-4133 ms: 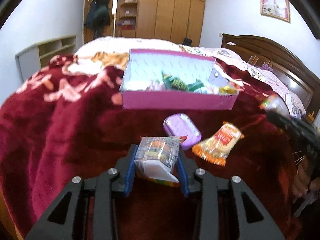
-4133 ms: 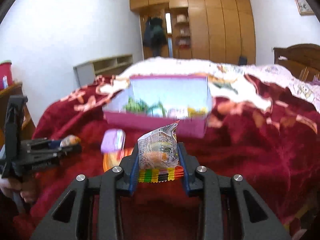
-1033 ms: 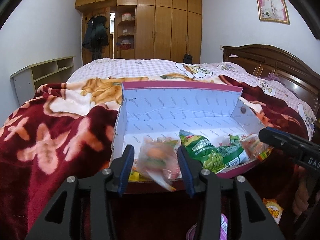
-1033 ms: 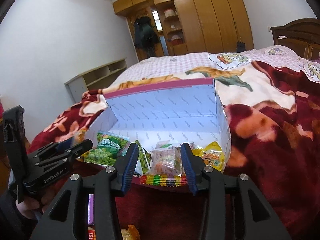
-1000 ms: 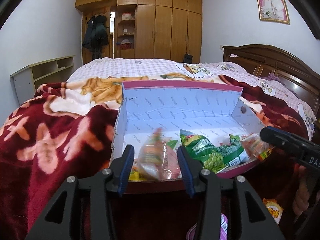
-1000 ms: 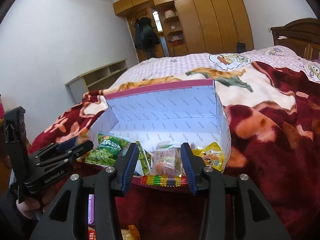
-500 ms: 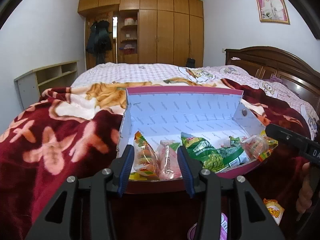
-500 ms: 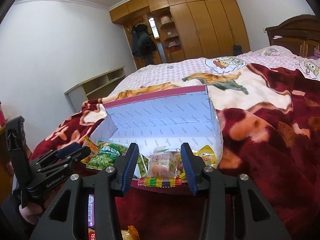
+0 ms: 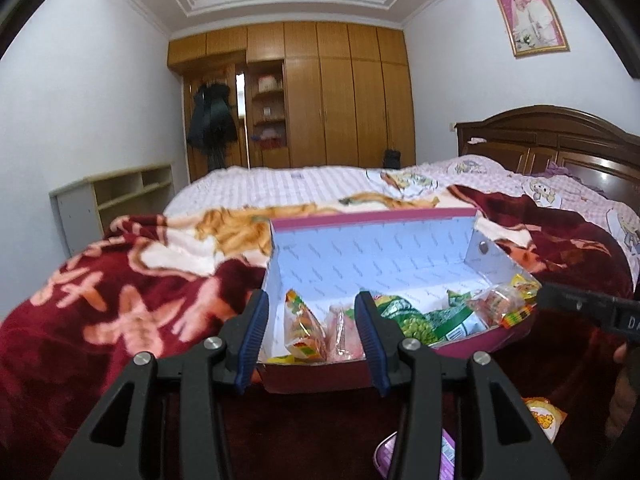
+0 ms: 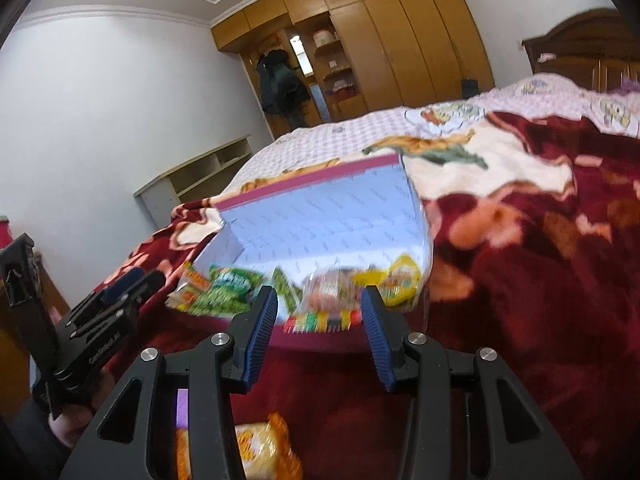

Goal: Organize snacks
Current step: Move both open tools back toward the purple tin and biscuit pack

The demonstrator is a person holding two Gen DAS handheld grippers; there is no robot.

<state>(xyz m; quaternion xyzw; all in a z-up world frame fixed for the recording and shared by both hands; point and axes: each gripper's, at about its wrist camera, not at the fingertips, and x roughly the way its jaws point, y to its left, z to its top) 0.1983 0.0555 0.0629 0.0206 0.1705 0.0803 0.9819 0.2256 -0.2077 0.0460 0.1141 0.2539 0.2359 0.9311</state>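
A pink box (image 9: pixel 316 376) with a white inside lies open on the red blanket and holds several snack packets. My left gripper (image 9: pixel 312 312) hovers just in front of its near wall, open, nothing between the pads. Beyond it an orange-yellow packet (image 9: pixel 303 332) and a pinkish packet (image 9: pixel 340 334) rest at the box's left end, beside green packets (image 9: pixel 416 320). My right gripper (image 10: pixel 320 306) is open and empty too, before the box (image 10: pixel 332 216); a clear packet with a rainbow edge (image 10: pixel 324 312) lies over the near rim. Each gripper shows in the other's view: right gripper (image 9: pixel 588 312), left gripper (image 10: pixel 104 320).
On the blanket in front of the box lie an orange snack bag (image 9: pixel 544 420) (image 10: pixel 256 452) and a purple packet (image 9: pixel 404 452) (image 10: pixel 182 402). A wooden headboard (image 9: pixel 560 140) stands at the right, a low shelf unit (image 9: pixel 112 200) at the left, wardrobes (image 9: pixel 340 96) behind.
The packet that was dropping between my left fingers has come to rest in the box's left end. Both grippers have drawn back a little from the box; the right view has tilted.
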